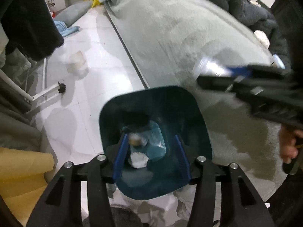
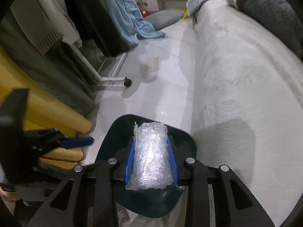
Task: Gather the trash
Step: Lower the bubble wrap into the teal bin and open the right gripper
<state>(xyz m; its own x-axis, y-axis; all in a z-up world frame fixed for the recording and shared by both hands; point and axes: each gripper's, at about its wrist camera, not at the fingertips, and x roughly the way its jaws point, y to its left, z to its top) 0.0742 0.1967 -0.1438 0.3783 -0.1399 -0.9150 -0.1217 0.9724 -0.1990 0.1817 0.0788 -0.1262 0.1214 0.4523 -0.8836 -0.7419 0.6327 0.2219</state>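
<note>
Pinched across its middle by the right gripper [image 2: 151, 156] above the dark bin [image 2: 106, 147], the crinkled plastic wad [image 2: 150, 155] is judged light and crushable, while the left gripper [image 1: 151, 156] is spread empty over the bin.

pretty dim indoor light, a bit cold. heavy fisheye bend with black corners in both views. the tiled floor [image 1: 98, 43] throws soft glare patches, and the sofa [image 2: 246, 87] has dark shadow blobs. the right gripper [image 1: 214, 75] is motion-smeared in the left view, the wrap [image 2: 151, 155] glints hard.
</note>
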